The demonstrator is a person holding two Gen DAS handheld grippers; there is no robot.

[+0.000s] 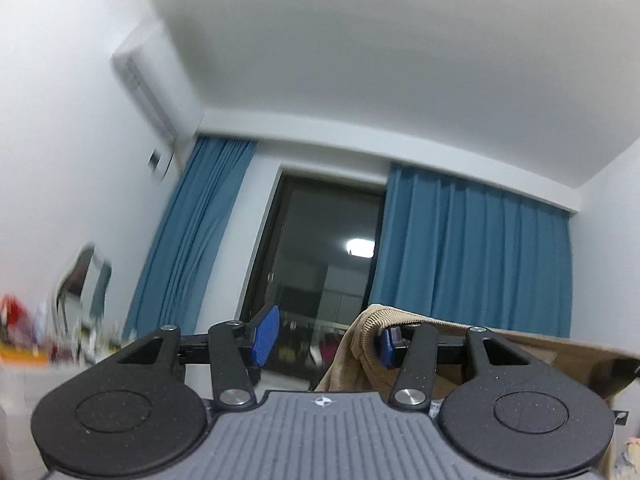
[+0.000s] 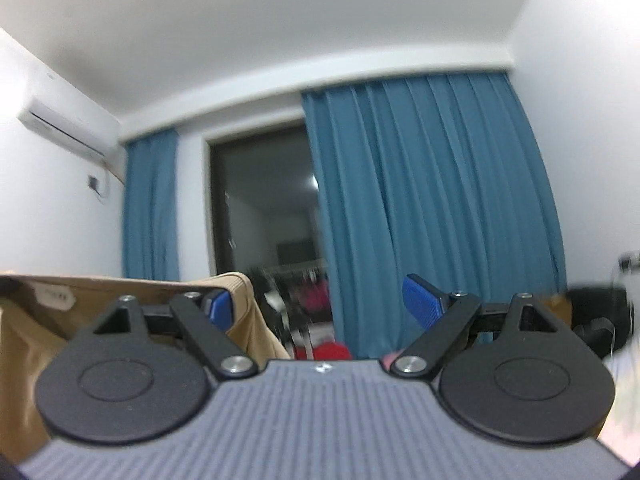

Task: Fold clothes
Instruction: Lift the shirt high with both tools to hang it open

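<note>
Closest in, the left gripper (image 1: 326, 336) has its blue pads spread wide, and the tan garment (image 1: 368, 344) is draped over the right-hand pad only, its ribbed edge hooked there and not pinched. The right gripper (image 2: 326, 304) is just as wide open, the same tan garment (image 2: 120, 296) hanging off its left pad and stretching away to that side. Both tools tilt up at the dark window (image 2: 260, 204) between the blue curtains (image 2: 432, 200), with the air conditioner (image 2: 64, 128) high on the wall left of that window.
</note>
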